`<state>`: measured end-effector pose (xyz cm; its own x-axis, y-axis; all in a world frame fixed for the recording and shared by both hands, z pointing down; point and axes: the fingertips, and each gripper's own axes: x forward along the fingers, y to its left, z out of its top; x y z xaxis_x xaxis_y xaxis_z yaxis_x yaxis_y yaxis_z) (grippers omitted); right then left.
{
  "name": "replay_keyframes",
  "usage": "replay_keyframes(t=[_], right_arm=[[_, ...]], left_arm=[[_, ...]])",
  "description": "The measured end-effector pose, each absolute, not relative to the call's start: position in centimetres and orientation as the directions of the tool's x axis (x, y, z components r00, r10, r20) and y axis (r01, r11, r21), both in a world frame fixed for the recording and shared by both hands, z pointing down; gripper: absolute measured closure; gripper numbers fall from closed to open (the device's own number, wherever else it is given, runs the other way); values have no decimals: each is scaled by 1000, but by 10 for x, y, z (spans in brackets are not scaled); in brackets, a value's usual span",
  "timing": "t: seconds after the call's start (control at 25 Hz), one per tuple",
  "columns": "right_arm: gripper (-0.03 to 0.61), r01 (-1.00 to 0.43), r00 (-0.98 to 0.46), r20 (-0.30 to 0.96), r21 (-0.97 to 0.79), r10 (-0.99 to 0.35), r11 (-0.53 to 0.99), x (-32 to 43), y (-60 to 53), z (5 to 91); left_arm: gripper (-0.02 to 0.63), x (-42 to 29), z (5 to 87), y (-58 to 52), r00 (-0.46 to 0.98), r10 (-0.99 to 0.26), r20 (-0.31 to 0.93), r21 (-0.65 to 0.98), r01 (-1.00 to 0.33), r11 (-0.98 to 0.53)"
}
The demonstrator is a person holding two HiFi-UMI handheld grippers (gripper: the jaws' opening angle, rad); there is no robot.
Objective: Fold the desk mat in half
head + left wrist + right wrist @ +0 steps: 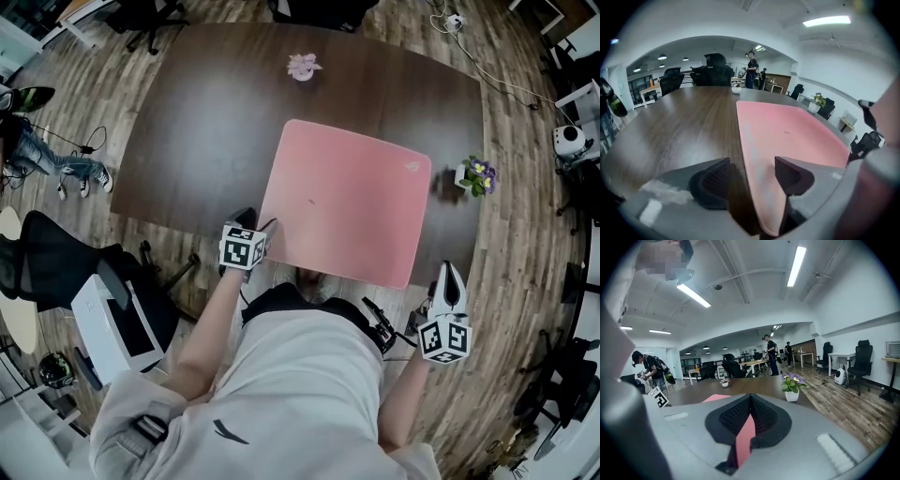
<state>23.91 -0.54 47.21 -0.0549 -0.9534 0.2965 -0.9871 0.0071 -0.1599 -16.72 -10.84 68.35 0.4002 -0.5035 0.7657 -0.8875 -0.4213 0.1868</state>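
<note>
While the desk mat (pixel 347 202) lies flat and fully spread on the table (pixel 206 122), you close in on its near corners. No fold has begun and no corner is lifted, so the whole job is left.

Head view: the pink mat sits right of centre on the dark wood-grain top, its near edge toward you. Your left gripper (pixel 255 225) is at the near-left corner. Your right gripper (pixel 448 274) hangs just beside the near-right corner, over the floor (pixel 506 281) and apart from the mat.

Left gripper view: the jaws are spread wide and straddle the mat's left edge, one pad over bare table and one over pink. Neither presses, so nothing is gripped.

Right gripper view: the jaws are drawn together w/ only a slit between them. A pink sliver shows in it, prob. the mat seen through the gap, not a grip.

Surface & room: the top is smooth and bare but for a potted purple flower (pixel 476 176) right of the mat and a small pink plant (pixel 303 67) at the far end. This is an open office w/ plank flooring, black chairs (pixel 715 70), strip lights (pixel 796 266) and people standing in the bkgd.
</note>
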Motion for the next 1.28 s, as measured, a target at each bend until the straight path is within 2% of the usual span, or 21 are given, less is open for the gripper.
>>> replay_keyframes(t=[0.24,0.28,0.36,0.8,1.28], right_arm=[[577,-986,-51,299,-167,-953,1,241,-3,476],[577,-986,-56,301,-169,-952,4,240,-5,477],[577,-985,-65,307,-173,-949,12,239,-7,480],[577,-977,-132,311,-199,-941,72,225,-26,486],[577,-976,-141,314,-206,-939,77,230,-23,489]], left_arm=[[345,-163,686,-107,364,-521,772,144,-898,-415],[358,-160,686,-107,367,-510,778,146,-895,-422],[426,-153,686,-106,370,-493,788,150,-891,-428],[440,-151,686,-106,345,-443,827,173,-907,-384],[515,-148,685,-106,384,-500,776,252,-916,-312]])
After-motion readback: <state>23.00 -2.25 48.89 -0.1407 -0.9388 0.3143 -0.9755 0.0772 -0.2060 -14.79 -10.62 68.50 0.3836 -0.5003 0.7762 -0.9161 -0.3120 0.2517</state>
